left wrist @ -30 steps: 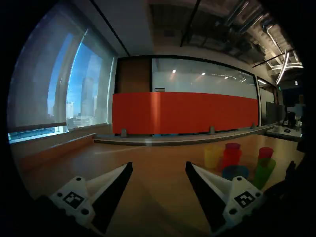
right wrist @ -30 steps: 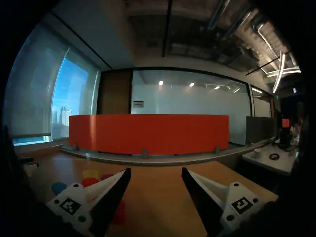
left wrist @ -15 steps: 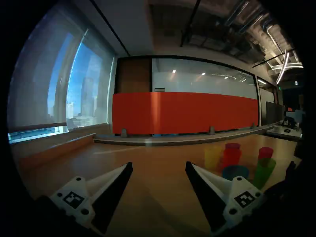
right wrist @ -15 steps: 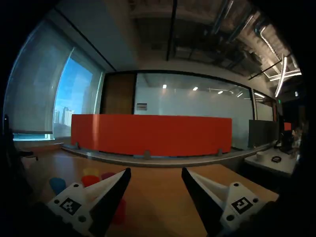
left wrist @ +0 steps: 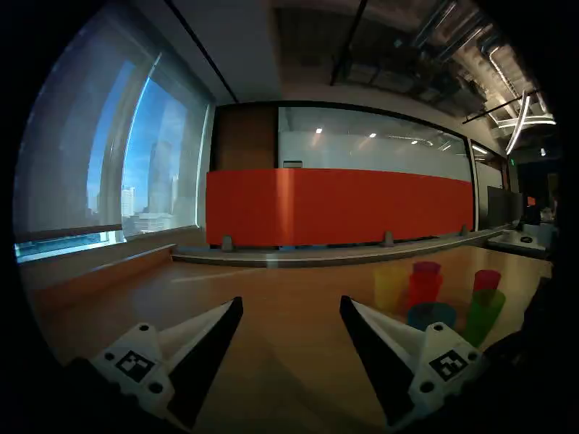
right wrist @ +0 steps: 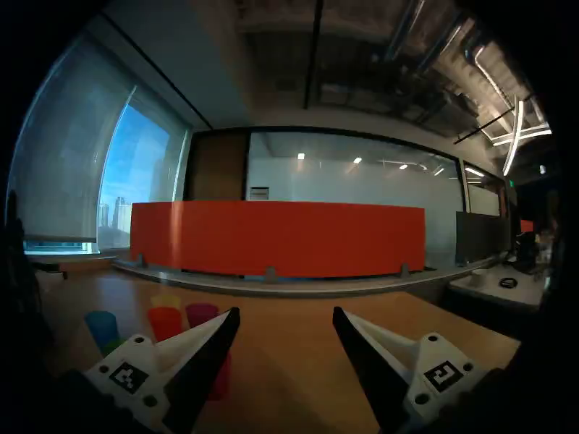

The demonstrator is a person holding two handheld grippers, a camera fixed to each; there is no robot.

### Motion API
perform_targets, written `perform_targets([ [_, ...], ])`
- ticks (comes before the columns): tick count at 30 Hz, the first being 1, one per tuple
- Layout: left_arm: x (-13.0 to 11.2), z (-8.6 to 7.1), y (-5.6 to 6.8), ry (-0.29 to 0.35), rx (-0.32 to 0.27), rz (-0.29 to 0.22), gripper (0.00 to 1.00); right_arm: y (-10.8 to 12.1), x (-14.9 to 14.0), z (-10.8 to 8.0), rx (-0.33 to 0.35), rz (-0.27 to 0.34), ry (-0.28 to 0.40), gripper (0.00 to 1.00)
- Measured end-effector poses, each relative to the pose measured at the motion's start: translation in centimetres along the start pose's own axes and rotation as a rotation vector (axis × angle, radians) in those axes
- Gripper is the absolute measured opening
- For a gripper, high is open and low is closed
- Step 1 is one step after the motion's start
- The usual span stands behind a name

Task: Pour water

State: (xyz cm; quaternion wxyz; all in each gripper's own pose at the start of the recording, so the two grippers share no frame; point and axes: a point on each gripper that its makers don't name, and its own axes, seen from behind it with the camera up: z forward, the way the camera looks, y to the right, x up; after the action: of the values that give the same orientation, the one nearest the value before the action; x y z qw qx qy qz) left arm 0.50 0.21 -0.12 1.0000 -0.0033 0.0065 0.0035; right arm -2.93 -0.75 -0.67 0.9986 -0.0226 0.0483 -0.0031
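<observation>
Your left gripper (left wrist: 289,299) hangs low over the wooden table (left wrist: 289,347), jaws spread wide, nothing between them. Look past its right-hand finger and there are the cups (left wrist: 425,298), standing together on the wood. A yellow cup (left wrist: 389,287) is just beside a red cup (left wrist: 423,286), a blue cup (left wrist: 432,316) stands in front, and a green cup (left wrist: 483,312) is out towards the right. Your right gripper (right wrist: 284,311) is released too, fingers parted over bare wood. In the right gripper view the cups sit low on the left, the blue cup outermost, a magenta cup (right wrist: 200,313) just above that gripper's left-hand finger. Beyond the table runs an orange partition (left wrist: 340,206), and a window (left wrist: 145,173) glows at the left.
</observation>
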Motion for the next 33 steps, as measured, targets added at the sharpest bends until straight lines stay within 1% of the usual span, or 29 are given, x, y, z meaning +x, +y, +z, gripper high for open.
perform_targets([
  [8,0.0,0.0,0.0,0.000,0.000,0.000,1.00,1.4,-1.7,0.6,-0.021,0.026,-0.020,0.99],
  [15,0.0,0.0,0.0,0.000,0.000,0.000,1.00,2.0,-2.9,1.1,-0.035,0.046,-0.046,0.99],
  [24,0.0,0.0,0.0,0.000,0.000,0.000,1.00,2.0,-3.6,1.5,-0.031,0.038,-0.055,0.99],
  [33,0.0,0.0,0.0,0.000,0.000,0.000,1.00,2.1,-4.2,1.6,-0.035,0.031,-0.065,0.99],
])
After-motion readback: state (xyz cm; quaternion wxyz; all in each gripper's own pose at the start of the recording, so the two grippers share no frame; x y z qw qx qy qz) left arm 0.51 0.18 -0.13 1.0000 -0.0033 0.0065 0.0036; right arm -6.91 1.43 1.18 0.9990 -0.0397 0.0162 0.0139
